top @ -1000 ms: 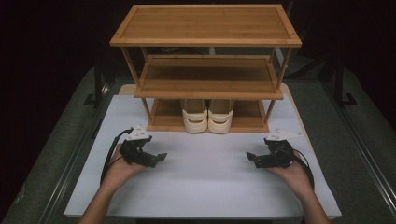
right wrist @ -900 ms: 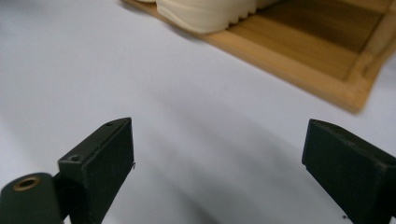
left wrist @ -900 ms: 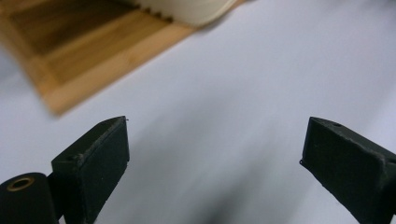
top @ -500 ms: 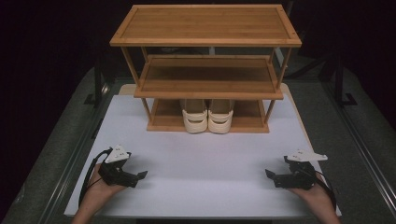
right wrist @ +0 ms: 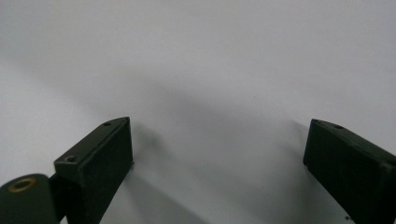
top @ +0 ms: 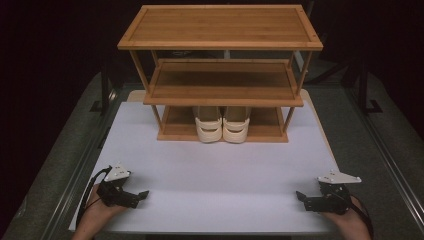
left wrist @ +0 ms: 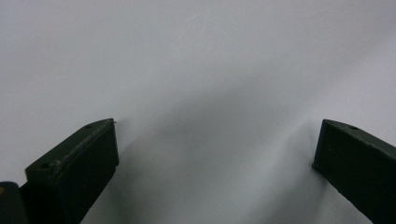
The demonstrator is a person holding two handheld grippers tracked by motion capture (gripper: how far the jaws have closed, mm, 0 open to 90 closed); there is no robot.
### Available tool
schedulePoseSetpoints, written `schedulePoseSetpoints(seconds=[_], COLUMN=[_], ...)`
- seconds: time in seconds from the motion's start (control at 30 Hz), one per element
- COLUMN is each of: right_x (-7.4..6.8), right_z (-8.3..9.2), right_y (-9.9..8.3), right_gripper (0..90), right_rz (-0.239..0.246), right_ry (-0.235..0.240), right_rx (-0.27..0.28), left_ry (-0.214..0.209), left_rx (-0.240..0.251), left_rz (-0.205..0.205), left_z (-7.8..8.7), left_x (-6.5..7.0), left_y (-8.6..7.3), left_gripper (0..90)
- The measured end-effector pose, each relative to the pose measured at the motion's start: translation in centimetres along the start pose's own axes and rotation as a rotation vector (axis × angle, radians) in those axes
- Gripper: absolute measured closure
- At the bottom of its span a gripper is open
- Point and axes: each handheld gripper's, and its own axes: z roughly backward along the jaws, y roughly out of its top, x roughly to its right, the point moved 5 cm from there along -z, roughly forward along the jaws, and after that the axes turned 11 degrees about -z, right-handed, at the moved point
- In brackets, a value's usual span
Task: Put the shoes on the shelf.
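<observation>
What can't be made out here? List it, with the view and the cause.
- Pair of cream shoes: heels and insides hidden in the high view by the wooden rack's middle shelf.
- Back of the rack's bottom shelf: lost in shadow, high view.
- Left gripper and right gripper: the gripper views cut off the bodies, leaving open jaws over the white table.

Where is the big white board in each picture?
High view: white board in the middle, under the shoe rack.
Left gripper view: everywhere behind the left claw.
Right gripper view: everywhere behind the right claw.
Shared landmark: both open claws, at the board's near corners from above.
</observation>
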Motion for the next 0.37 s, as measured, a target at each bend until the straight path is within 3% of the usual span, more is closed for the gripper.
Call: schedulePoseSetpoints(seconds=[0.37], right_x=[-0.02], right_z=[0.00], right_y=[-0.05], right_gripper=[7.6], right_rz=[0.001], right_ry=[0.000], right_rx=[0.003], left_ry=[0.003], left_rx=[0.003], left_rz=[-0.001], left_z=[-0.01], left_x=[0.03], left_y=[-0.01], left_gripper=[0.0])
